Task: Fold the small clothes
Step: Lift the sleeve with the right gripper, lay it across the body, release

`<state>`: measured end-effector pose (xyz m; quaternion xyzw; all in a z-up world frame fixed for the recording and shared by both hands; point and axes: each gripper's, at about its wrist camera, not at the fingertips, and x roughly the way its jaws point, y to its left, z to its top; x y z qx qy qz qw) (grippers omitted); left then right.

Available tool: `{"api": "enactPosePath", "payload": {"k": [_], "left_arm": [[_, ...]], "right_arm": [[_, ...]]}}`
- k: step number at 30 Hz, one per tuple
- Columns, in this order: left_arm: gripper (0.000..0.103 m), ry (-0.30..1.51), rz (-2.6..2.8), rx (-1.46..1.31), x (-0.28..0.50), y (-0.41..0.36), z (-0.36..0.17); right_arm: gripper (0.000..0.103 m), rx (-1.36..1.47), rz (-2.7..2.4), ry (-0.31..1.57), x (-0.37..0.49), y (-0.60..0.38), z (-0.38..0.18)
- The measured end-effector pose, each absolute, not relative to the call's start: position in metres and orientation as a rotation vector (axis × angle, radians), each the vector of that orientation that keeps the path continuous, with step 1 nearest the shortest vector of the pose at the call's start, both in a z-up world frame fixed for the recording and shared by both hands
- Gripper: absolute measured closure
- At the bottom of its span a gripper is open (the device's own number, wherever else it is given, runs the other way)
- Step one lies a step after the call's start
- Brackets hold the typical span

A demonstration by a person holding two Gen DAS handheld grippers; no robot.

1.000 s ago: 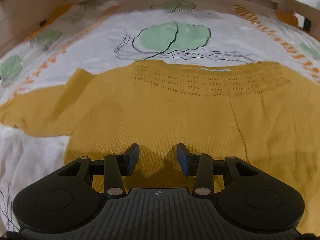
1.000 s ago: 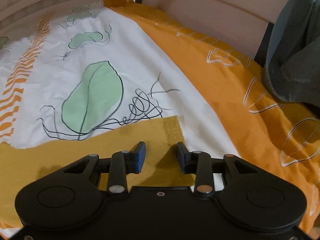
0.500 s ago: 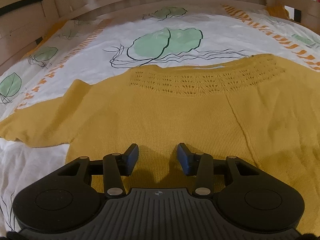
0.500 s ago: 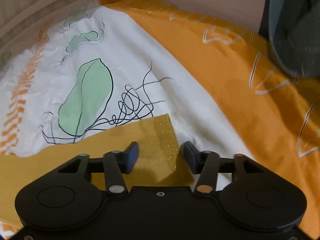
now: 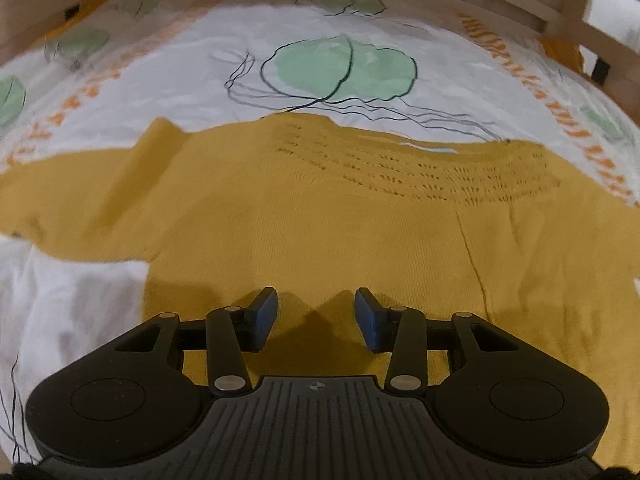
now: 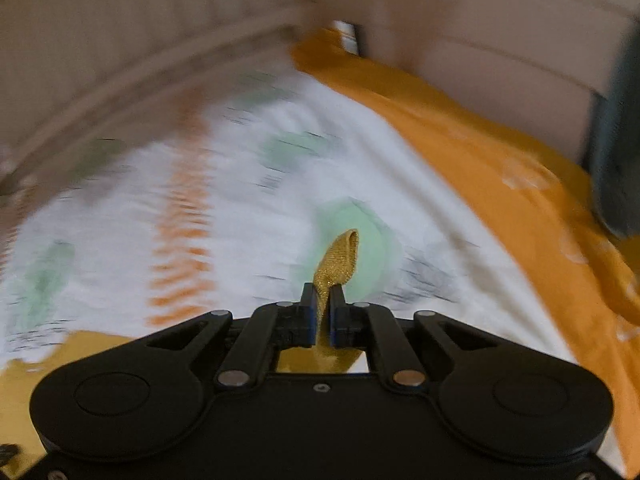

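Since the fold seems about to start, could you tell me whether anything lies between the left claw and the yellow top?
Nothing visible does. The left claw hangs open just over the top, with only its shadow on the knit between the jaws. The right claw is already shut on the cuff.

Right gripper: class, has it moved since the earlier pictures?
Yes. The right gripper, shut on the sweater's cuff, has lifted up off the bedsheet.

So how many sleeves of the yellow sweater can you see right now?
2. One sleeve lies spread flat on the bedsheet at the left; the other sleeve's cuff is pinched in the right gripper, lifted off the sheet.
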<state>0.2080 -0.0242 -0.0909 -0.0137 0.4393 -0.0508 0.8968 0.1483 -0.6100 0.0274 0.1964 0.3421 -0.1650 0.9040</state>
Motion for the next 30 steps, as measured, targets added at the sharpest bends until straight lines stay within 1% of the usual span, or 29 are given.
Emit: {"api": "enactPosePath", "payload": {"k": [6,9,12,15,18,24,26,27,29,30], "left_arm": [[0.062,0.906,-0.12,-0.082,0.2,0.01,-0.078],[0.062,0.894,-0.106,-0.108,0.196,0.031,-0.072],[0.062,0.89,-0.088,-0.138,0.193,0.052,-0.068],[0.062,0.889,-0.066,-0.149,0.19,0.07,-0.067],[0.062,0.892,-0.047,-0.159,0.189,0.086,-0.068],[0.062,0.904,-0.022,-0.18,0.186,0.107,-0.072],[0.062,0.915,-0.019,-0.19,0.186,0.109,-0.074],[0.062,0.919,-0.02,-0.195,0.187,0.11,-0.074],[0.062,0.921,-0.029,-0.204,0.189,0.11,-0.074],[0.062,0.919,-0.034,-0.205,0.19,0.109,-0.073]], "right_arm": [[0.091,0.401,-0.106,0.651,0.191,-0.498,0.082],[0.091,0.436,0.04,0.64,0.219,-0.436,0.09],[0.091,0.465,0.177,0.645,0.246,-0.374,0.086],[0.091,0.46,0.285,0.671,0.268,-0.308,0.066],[0.091,0.478,0.364,0.73,0.288,-0.25,0.034],[0.09,0.426,0.411,0.83,0.299,-0.173,-0.032],[0.086,0.377,0.416,0.829,0.295,-0.158,-0.048],[0.08,0.359,0.422,0.822,0.292,-0.152,-0.051],[0.078,0.331,0.428,0.785,0.279,-0.153,-0.051],[0.075,0.321,0.43,0.766,0.272,-0.159,-0.05]]}}
